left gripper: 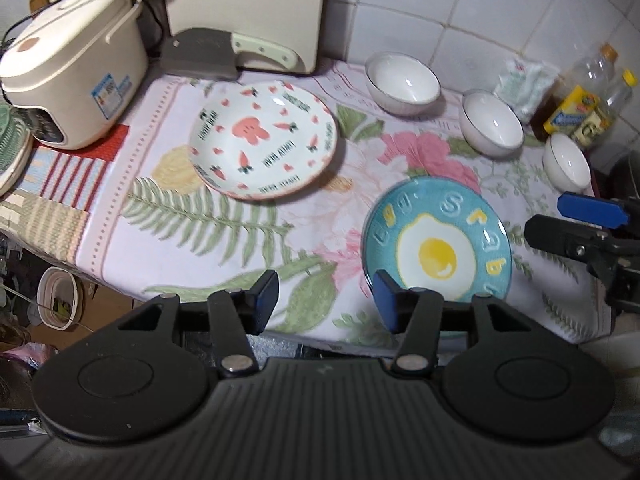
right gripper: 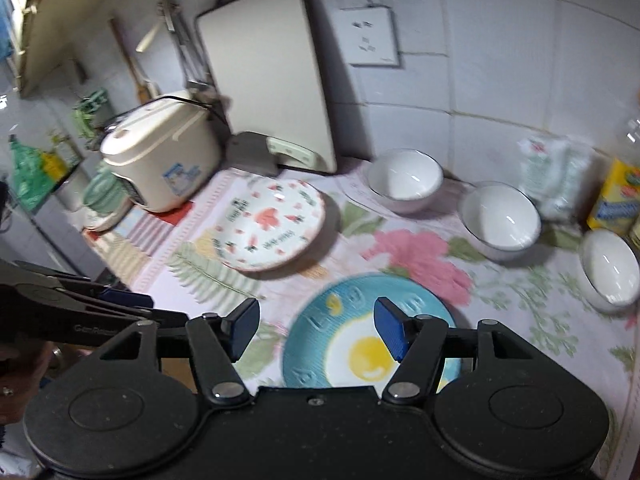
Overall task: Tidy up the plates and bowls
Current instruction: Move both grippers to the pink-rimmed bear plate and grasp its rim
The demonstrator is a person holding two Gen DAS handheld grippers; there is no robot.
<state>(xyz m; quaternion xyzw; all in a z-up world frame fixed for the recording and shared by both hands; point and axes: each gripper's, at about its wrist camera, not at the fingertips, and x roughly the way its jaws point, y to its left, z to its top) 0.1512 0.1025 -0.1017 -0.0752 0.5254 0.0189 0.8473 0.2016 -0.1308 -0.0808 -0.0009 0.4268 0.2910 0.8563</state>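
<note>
Glazed egg plate [right gripper: 360,344] looks rigid, slick, breakable; my right gripper [right gripper: 316,330], open and empty, should pinch its rim.

You can read raised letters spelling "egg" on the blue plate [left gripper: 436,248]; the carrot plate's [left gripper: 264,140] lettering is too blurred.

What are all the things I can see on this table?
rice cooker: one, cream, back left
cutting board: one, cream, leaning on the wall
rabbit plate: one, white and pink, middle
egg plate: one, blue, front right
bowls: three, white, back right row
oil bottles: at least two, clear, right corner
tablecloth: one, flowered, under everything
left gripper: black, blue pads, open, empty
right gripper: same, open, empty
</note>
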